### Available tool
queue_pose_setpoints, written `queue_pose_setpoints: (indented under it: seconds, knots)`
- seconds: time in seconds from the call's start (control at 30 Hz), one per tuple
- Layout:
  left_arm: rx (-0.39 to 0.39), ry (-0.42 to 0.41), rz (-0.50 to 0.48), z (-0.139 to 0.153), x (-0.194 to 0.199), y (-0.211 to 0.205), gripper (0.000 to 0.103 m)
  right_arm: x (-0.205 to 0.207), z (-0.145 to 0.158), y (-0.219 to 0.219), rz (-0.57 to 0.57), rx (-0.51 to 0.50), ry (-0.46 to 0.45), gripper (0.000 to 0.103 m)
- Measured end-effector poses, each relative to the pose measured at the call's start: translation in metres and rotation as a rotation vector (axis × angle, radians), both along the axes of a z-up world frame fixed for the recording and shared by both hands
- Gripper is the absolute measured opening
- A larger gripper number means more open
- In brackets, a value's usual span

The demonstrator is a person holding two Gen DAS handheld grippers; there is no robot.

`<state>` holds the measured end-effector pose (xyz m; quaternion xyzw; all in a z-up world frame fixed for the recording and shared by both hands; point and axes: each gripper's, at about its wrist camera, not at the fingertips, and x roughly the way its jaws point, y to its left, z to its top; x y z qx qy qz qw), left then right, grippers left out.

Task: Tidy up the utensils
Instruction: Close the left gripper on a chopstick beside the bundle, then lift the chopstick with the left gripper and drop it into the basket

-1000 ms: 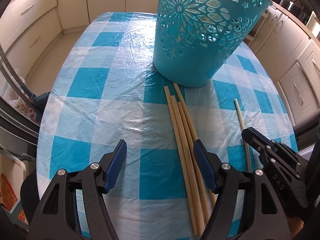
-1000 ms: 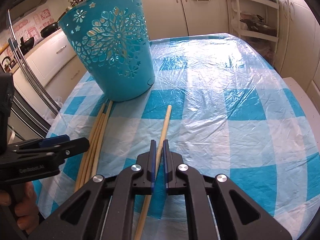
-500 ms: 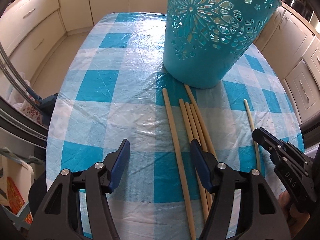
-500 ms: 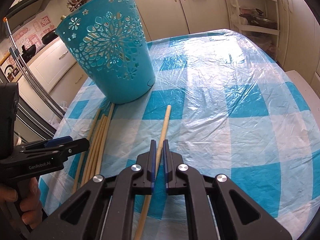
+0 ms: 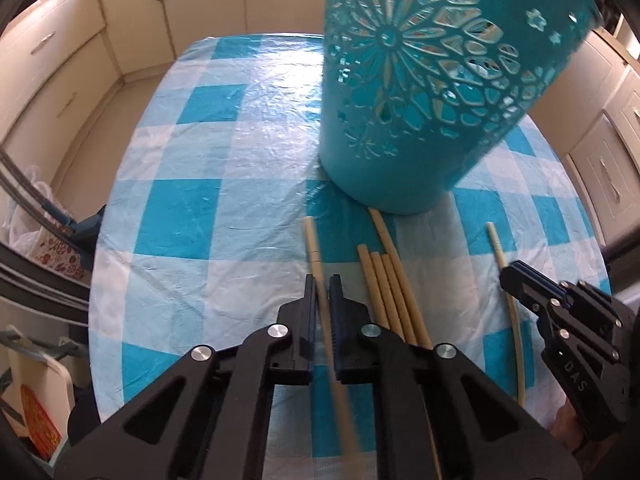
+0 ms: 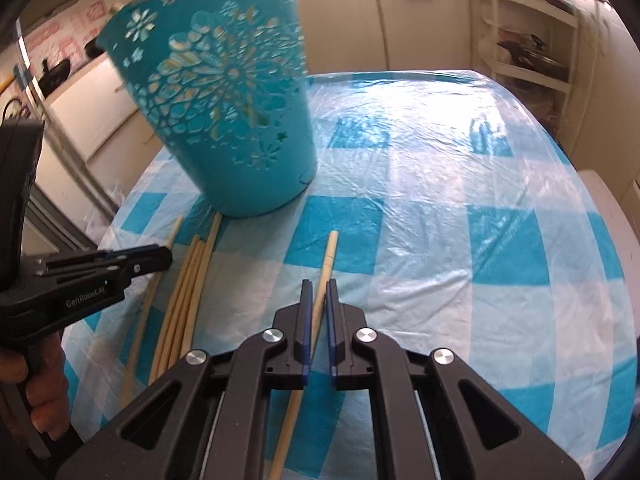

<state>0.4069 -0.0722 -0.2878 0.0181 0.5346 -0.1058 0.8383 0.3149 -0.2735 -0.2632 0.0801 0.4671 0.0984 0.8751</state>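
A tall teal cut-out basket (image 5: 420, 100) (image 6: 232, 120) stands on the blue-and-white checked table (image 5: 180, 200) (image 6: 480, 200). In front of it lies a bundle of several pale wooden chopsticks (image 5: 384, 280) (image 6: 192, 280). Left of the bundle lies a single chopstick (image 5: 312, 244) (image 6: 172, 236); my left gripper (image 5: 322, 284) (image 6: 160, 256) has its jaws closing on it, pads pressing its sides. My right gripper (image 6: 316, 286) (image 5: 516, 276) is shut on another lone chopstick (image 6: 330, 252) (image 5: 496, 244) to the right of the bundle.
A hand (image 6: 36, 380) holds the left tool at the table's near left edge. Cream cabinets (image 5: 60, 60) surround the table, and an open shelf rack (image 6: 520, 60) stands at the back right. Clear plastic film covers the tablecloth.
My left gripper shifted right over the chopstick that split from the bundle, and its jaws went from wide open to shut on it. The right gripper kept its hold.
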Motion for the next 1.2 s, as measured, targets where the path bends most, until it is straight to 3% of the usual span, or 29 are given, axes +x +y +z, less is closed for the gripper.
queue_pose_setpoints:
  seconds: [0.13,0.4,0.53,0.7,0.83,1.0,1.2]
  knots:
    - [0.022,0.017,-0.059,0.0,-0.003,-0.002,0.006,-0.005,0.001,-0.003,0.052,-0.017,0.02,0.006]
    - [0.107,-0.001,-0.062,0.0,0.007,-0.015,0.009,0.005,0.001,0.005,0.041,-0.056,0.008,0.007]
    - [0.115,-0.017,-0.087,0.001,0.003,-0.017,0.006,-0.002,-0.002,-0.004,0.04,-0.022,-0.032,0.006]
    - [0.136,-0.07,-0.111,0.012,-0.014,-0.018,0.005,0.001,-0.006,-0.018,0.013,0.085,-0.015,0.006]
    - [0.129,-0.112,-0.123,0.027,-0.034,-0.019,0.005,0.001,-0.005,-0.014,0.013,0.073,-0.016,0.006]
    - [0.044,-0.141,-0.144,0.051,-0.055,-0.013,0.006,0.001,-0.005,-0.014,0.011,0.067,-0.014,0.004]
    - [-0.165,-0.234,-0.149,0.106,-0.064,0.015,0.005,0.002,-0.006,-0.018,0.009,0.091,-0.011,0.004]
